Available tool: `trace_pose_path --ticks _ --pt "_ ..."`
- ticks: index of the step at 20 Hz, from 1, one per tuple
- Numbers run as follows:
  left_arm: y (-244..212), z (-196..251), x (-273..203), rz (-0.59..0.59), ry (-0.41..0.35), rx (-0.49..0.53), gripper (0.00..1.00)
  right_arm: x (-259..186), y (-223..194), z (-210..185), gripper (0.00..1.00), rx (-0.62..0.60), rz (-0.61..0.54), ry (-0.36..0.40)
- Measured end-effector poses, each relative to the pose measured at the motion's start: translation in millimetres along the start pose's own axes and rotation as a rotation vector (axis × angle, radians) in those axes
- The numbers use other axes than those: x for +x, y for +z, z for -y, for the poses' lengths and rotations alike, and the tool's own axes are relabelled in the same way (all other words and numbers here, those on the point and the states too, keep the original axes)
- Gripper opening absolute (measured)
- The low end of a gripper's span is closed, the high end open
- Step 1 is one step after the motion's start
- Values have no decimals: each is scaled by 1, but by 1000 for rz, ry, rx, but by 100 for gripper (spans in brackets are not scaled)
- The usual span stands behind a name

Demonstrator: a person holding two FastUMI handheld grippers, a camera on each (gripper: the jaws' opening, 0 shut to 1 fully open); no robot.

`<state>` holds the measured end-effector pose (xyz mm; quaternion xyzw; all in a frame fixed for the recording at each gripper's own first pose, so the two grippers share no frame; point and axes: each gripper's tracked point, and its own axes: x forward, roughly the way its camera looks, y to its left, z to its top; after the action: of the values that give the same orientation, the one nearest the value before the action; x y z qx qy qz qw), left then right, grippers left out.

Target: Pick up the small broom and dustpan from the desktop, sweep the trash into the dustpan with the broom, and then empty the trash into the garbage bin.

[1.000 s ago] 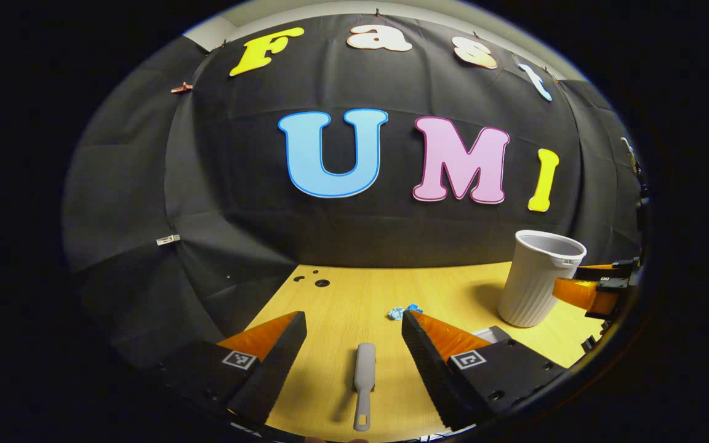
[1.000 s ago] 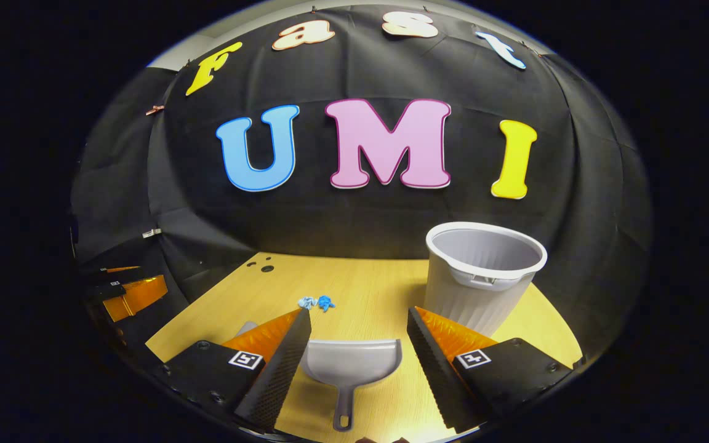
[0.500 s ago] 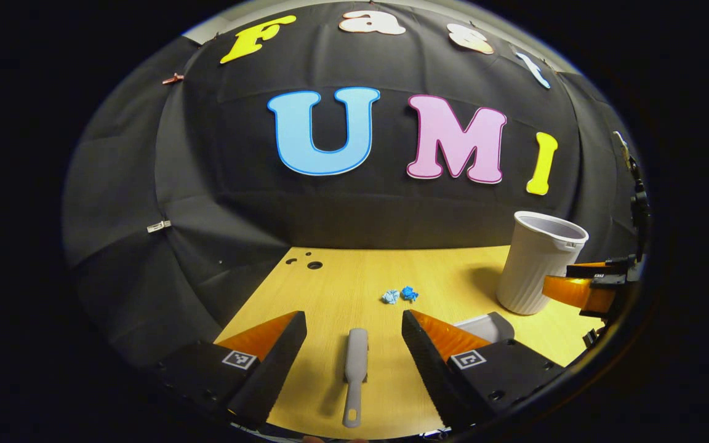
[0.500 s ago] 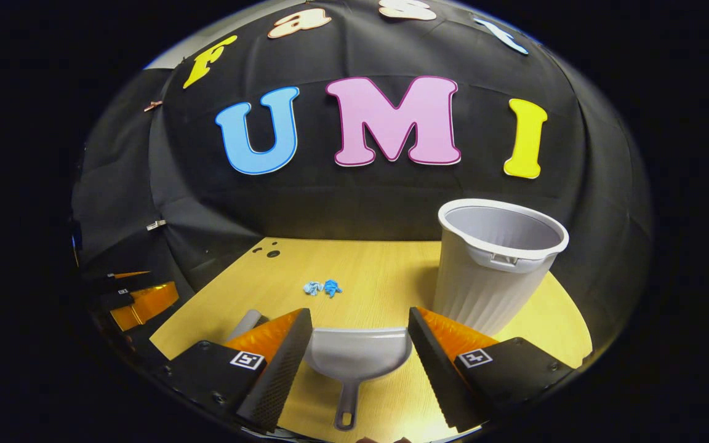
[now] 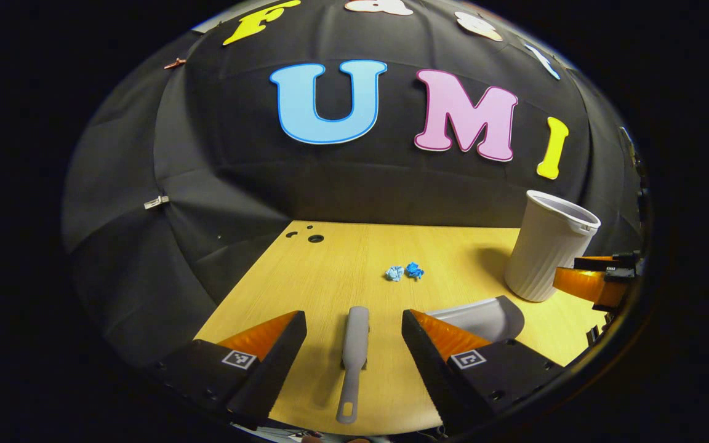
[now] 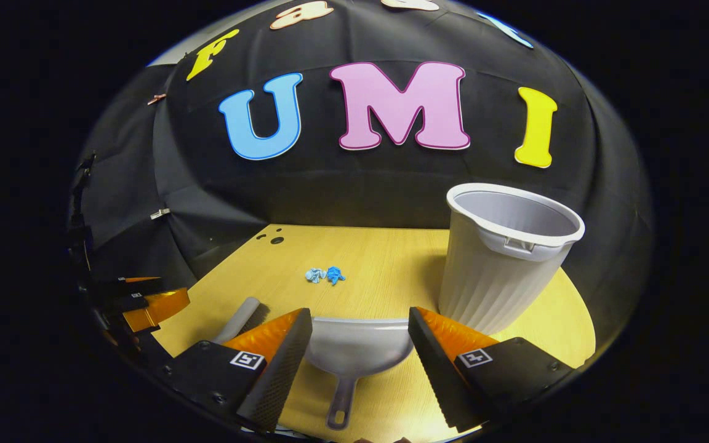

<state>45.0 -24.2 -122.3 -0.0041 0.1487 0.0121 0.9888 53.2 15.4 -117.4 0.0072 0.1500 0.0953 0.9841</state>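
Note:
A small grey broom (image 5: 352,357) lies on the wooden desktop (image 5: 342,264), handle toward me, between the spread fingers of my left gripper (image 5: 354,323), which is open and above it. The grey dustpan (image 6: 357,349) lies flat with its handle pointing at me, between the fingers of my open right gripper (image 6: 359,320). Two crumpled blue paper bits (image 5: 405,271) sit mid-desk, the same trash (image 6: 325,275) lying beyond the dustpan. The white ribbed garbage bin (image 6: 502,258) stands upright at the right. The broom's brush end (image 6: 245,319) peeks out left of my right gripper.
The dustpan (image 5: 484,315) rests right of the broom, partly behind my left gripper's right finger. The bin (image 5: 551,246) stands at the desk's right. The other gripper's orange fingers (image 5: 594,283) show at the far right; the left gripper (image 6: 145,301) shows at the left edge. Small holes (image 5: 311,237) mark the desk's far left corner.
Both cameras have tilted down and moved forward. Broom and dustpan now lie more fully between the fingers. Neither gripper has shut; nothing on the desk has moved.

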Motion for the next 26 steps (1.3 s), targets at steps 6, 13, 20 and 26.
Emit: trace_pose_path --ticks 6,13,20,26 --pt "-38 6 19 -117 -13 -10 99 8 -15 -1 99 11 -41 34" --pt "-130 -1 46 -463 18 49 98 25 -63 5 99 -2 -225 50" --pt "-178 8 57 -696 -44 134 98 30 -84 1 99 8 -319 67" --pt "-191 2 72 -826 -46 66 88 29 -102 -3 99 77 -379 67"
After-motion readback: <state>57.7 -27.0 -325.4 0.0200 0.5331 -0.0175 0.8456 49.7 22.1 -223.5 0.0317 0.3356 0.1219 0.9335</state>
